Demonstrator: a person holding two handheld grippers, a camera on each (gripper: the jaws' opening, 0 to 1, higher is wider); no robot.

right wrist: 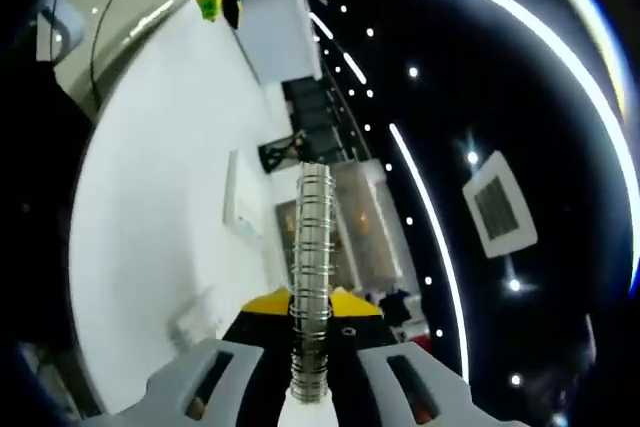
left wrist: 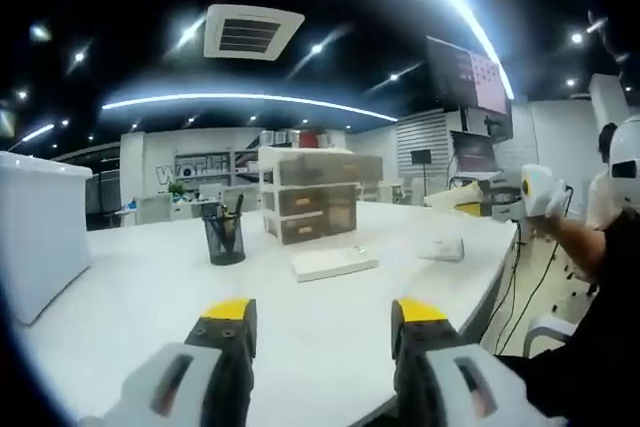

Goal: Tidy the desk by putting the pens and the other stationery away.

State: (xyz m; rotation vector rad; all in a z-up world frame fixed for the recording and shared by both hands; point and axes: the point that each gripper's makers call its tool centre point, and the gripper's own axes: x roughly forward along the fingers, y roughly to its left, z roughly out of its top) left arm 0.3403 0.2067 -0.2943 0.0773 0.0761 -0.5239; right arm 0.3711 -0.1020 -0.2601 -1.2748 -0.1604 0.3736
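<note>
My left gripper view sits low and level over the white desk [left wrist: 300,337], facing across it toward the mesh pen cup [left wrist: 224,238] and drawer unit [left wrist: 312,197], both well ahead. My right gripper view is rolled hard sideways and raised, with the ceiling at its right. The 2 views share the desk [right wrist: 150,197], drawer unit [right wrist: 365,232] and cup [right wrist: 282,153].

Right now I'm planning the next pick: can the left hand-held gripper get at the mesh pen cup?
Probably yes: the left hand-held gripper is open, with bare desk before the pen cup.
</note>
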